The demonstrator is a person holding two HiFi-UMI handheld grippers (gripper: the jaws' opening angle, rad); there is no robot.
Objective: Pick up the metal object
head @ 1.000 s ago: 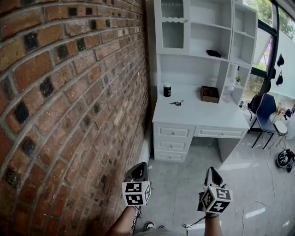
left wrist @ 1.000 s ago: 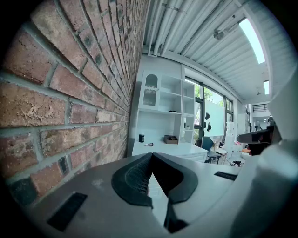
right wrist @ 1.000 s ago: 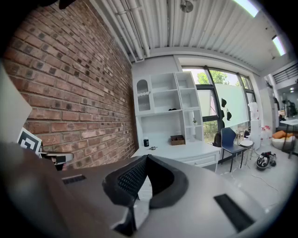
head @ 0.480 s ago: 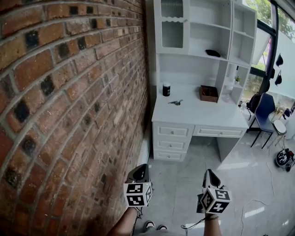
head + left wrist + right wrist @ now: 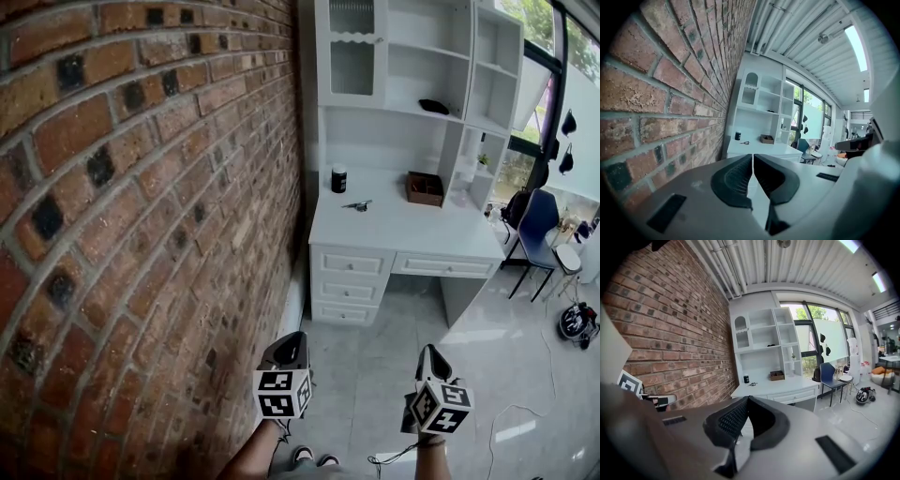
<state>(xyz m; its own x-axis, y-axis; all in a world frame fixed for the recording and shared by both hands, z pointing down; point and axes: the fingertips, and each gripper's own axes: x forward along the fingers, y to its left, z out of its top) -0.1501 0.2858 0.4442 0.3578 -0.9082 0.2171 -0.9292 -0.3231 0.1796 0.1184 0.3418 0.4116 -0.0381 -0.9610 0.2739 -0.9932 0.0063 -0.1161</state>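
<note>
Head view: where's the metal object (image 5: 357, 205)?
— On the worktop (image 5: 403, 234), well ahead of both; too small to identify, perhaps keys.
— Jaws?
— The left hand-held gripper (image 5: 289, 337) and right hand-held gripper (image 5: 427, 350) are closed together, empty.

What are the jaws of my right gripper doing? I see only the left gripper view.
Observer: The right gripper has its jaws together, with nothing between them.
Operator: What is on the front of the desk, under the metal object?
Observer: Three drawers, stacked below the metal object, in the left part of the desk.
Operator: Is anything on the shelves above?
Observer: One dark object lies on a shelf above the desk; I cannot tell what it is.
</note>
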